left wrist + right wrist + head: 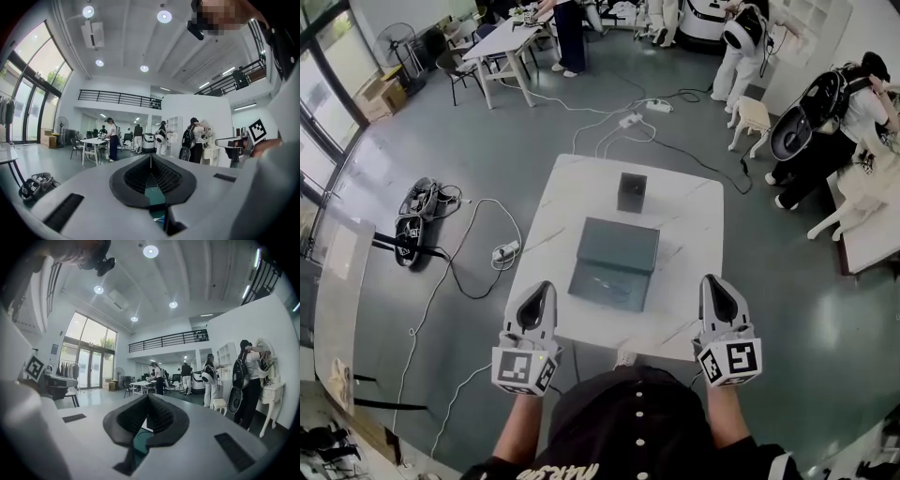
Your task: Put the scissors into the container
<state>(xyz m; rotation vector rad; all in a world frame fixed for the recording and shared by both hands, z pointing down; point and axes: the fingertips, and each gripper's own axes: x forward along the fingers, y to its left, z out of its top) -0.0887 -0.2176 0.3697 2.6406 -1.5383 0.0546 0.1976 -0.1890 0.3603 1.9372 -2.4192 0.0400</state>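
Black container (631, 192) upper centre of table (698, 272), contents unclear. Scissors (612, 284) on green mat (619, 246), head view only. Left gripper (543, 292) and right gripper (712, 286) both closed, empty.

White table (698, 234), teal mat (617, 246), dark container (631, 192)

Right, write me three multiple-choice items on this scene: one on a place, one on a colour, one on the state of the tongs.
1. Where does the dark container stand?
A) on the table, beyond the mat
B) on a chair
C) at the table's near edge

2. What colour is the table top?
A) red
B) white
C) yellow

3. How are the tongs of the left gripper and right gripper?
A) wide open
B) gripping a cup
C) shut, empty

Key: 1 A, the head view shows it past the mat's far side. 2 B, the top is plainly white. 3 C, each gripper view shows the pads together with nothing between.
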